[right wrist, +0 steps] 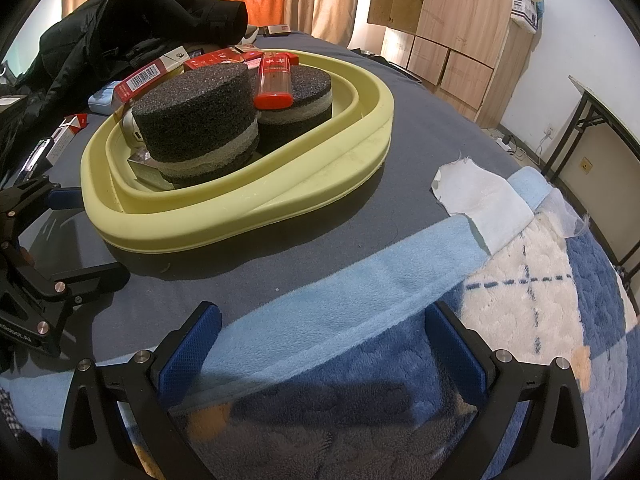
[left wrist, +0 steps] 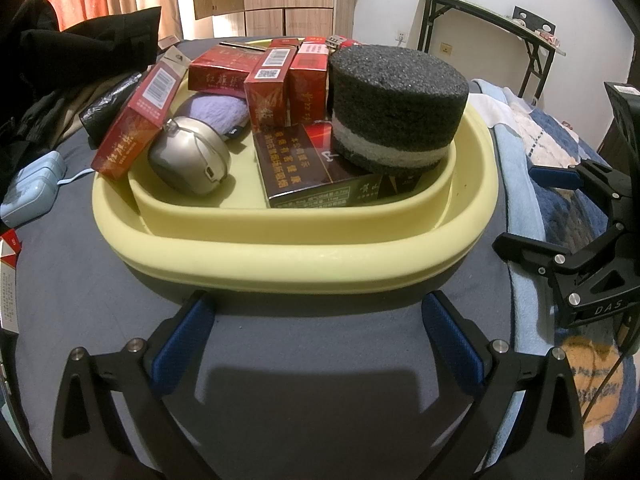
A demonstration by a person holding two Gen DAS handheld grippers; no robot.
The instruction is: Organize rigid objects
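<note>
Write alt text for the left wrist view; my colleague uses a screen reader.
A yellow tray on a grey surface holds red boxes, a silver mouse and a dark foam cylinder. The open left gripper hovers before it, empty.

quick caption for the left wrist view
Open left gripper faces a yellow tray packed with red boxes, a silver mouse and a foam cylinder.
</note>
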